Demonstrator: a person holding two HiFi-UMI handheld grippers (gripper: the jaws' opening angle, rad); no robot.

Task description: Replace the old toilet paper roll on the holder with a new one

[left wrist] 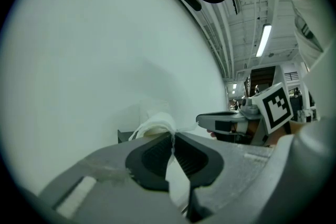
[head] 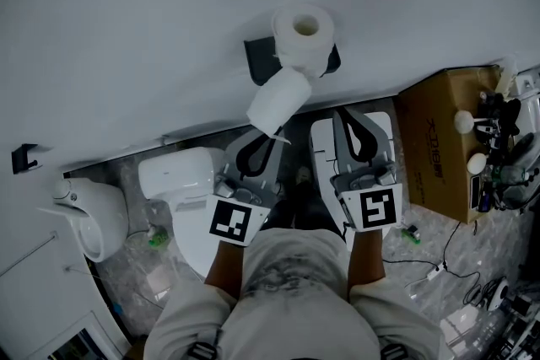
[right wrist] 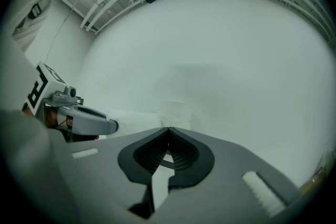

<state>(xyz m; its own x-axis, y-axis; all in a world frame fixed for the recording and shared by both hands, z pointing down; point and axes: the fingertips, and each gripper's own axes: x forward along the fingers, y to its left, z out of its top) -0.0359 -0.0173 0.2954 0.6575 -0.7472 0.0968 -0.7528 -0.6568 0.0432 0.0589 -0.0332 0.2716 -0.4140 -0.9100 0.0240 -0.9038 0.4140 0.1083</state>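
- The left tool [left wrist: 173, 136] is clenched on a thin fold of white paper. The held roll [head: 278, 101] hangs off its tip, tilted, just below the holder [head: 257, 59].
- The right tool [right wrist: 168, 131] is clenched shut with nothing between its jaws. It points at the wall [head: 126, 29] just beside the left one.
- The mounted roll [head: 304, 31] sits at the holder against the wall with its core hole in plain sight. The two rolls look close to touching. I cannot tell from here which one is old and which is new.
- The step in hand, as I judge it, is carrying the held roll at the holder, either away from it or up to it.
- The grip is only on paper, not on the roll's body, so move slowly and smoothly. A jerk could tear the sheet or let the roll unwind and drop toward the toilet [head: 173, 173] below.
- Keep the held roll clear of the mounted roll so neither is knocked loose.
- The free right tool would do well to open and steady the roll's side or core.
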